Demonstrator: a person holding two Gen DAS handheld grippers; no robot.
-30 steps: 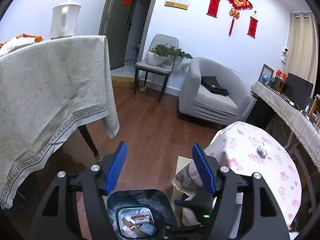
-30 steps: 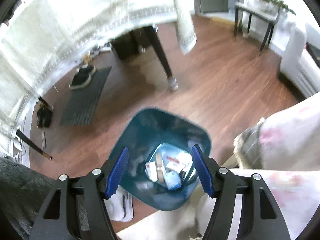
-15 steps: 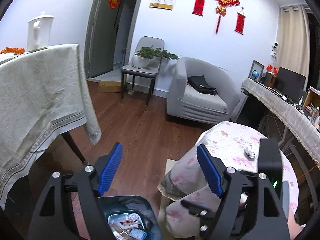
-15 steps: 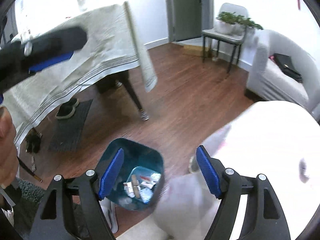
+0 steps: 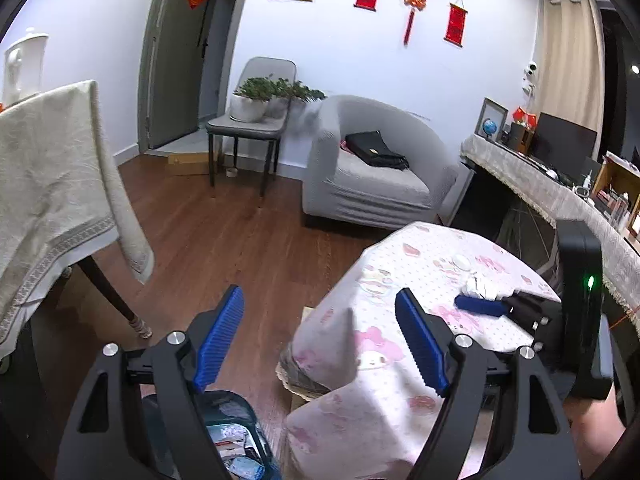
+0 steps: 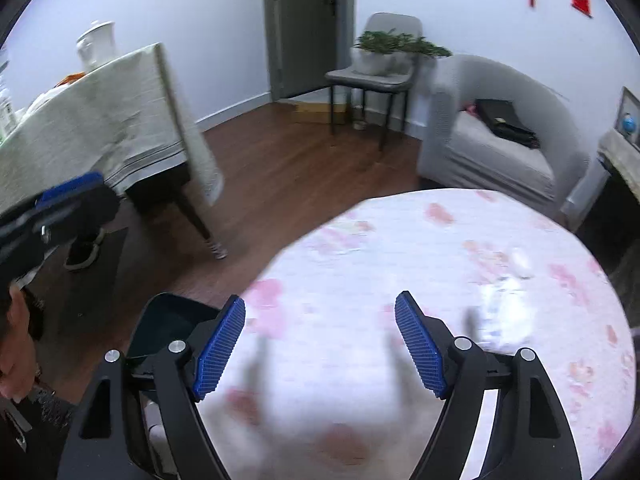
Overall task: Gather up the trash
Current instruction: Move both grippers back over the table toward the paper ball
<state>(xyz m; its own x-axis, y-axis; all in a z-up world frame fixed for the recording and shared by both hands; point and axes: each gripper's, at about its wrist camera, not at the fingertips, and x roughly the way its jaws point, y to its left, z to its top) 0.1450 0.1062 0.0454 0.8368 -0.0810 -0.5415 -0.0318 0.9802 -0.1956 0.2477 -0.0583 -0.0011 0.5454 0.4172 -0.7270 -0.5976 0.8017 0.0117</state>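
A teal trash bin (image 5: 236, 440) with wrappers inside stands on the floor beside a round table with a pink cloth (image 5: 400, 280); its rim also shows in the right wrist view (image 6: 172, 320). A crumpled white piece of trash (image 5: 480, 286) lies on the table, blurred in the right wrist view (image 6: 504, 300). My left gripper (image 5: 320, 340) is open and empty, above the floor between bin and table. My right gripper (image 6: 320, 344) is open and empty over the table (image 6: 400, 248); in the left wrist view one of its blue fingers (image 5: 480, 306) is close beside the trash.
A table with a beige cloth (image 5: 48, 184) and a white kettle stands at the left. A grey armchair (image 5: 376, 176) with a black bag, a chair with a plant (image 5: 256, 120) and a sideboard (image 5: 560, 200) line the back and right. Shoes lie under the left table (image 6: 84, 252).
Both grippers have lifted away from the bin and swung right toward the round table. The right gripper has moved over the tabletop near the white trash. Both stay open.
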